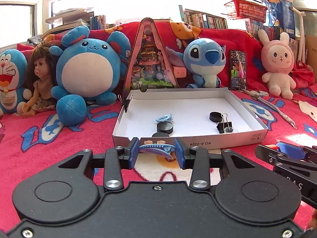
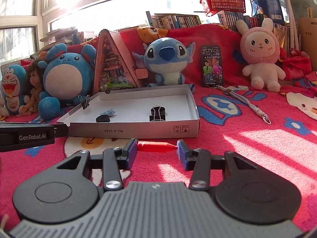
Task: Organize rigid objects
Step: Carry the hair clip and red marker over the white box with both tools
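On the red patterned blanket [image 1: 39,148], just in front of the near wall of the shallow white cardboard box [image 1: 233,138], the left tool [image 1: 156,152] grips a blue shark-shaped hair clip [image 1: 156,149] crosswise between its blue pads, lifted clear of the fabric. Beside it, toward the blanket's right edge, the right tool [image 2: 157,151] has its pads pressed against the two ends of a red cone-tipped plastic piece [image 2: 156,146], which lies level across the gap.

Inside the box sit three black round discs: one near the front wall [image 1: 165,128], one partly hidden behind that wall [image 1: 160,135], and one toward the right side [image 1: 215,117]. A black binder clip [image 1: 224,126] lies touching that right-hand disc, with a clear flat piece just beside it. A pale blue clip [image 1: 163,118] rests behind the front disc. Another black binder clip [image 2: 85,102] is clamped upright on the box's left wall.

Along the blanket's far edge stand a row of soft toys: a blue cat plush [image 1: 10,79], a brown-haired doll [image 1: 40,79], a round blue mouse plush [image 1: 87,67], a blue alien plush [image 1: 204,59] and a pink rabbit plush [image 1: 277,63]. A triangular pink tin [image 1: 151,59] stands upright behind the box, and a phone [image 1: 238,69] with a lit screen leans by the alien plush. A grey coiled cord [image 2: 247,103] trails across the blanket to the right of the box.
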Available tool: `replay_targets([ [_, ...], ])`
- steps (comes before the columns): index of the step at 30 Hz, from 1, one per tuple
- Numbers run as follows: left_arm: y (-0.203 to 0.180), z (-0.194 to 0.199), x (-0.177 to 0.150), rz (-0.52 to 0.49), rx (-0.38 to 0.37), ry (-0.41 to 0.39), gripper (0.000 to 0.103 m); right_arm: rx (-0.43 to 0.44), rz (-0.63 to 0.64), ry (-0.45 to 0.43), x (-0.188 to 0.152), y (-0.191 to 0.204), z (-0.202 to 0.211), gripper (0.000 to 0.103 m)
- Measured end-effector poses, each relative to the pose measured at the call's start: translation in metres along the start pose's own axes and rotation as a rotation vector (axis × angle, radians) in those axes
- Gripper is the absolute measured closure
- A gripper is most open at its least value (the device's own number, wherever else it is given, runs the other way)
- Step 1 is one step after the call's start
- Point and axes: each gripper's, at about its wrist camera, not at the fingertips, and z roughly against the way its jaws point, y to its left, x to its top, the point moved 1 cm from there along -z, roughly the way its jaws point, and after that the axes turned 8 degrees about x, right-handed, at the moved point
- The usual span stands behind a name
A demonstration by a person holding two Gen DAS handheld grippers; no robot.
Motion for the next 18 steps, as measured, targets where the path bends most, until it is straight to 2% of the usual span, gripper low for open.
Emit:
replay_targets([
  [10,0.002,-0.05,0.05,0.051,-0.042,0.044,0.066,0.002,-0.047,0.01,0.052,-0.016,-0.043,0.054],
  [14,-0.002,-0.068,0.069,0.032,-0.034,0.041,0.066,0.002,-0.046,0.035,0.071,-0.024,-0.064,0.054],
  [18,-0.004,-0.091,0.085,0.057,-0.053,0.077,0.066,0.009,-0.078,0.046,0.087,-0.035,-0.083,0.054],
])
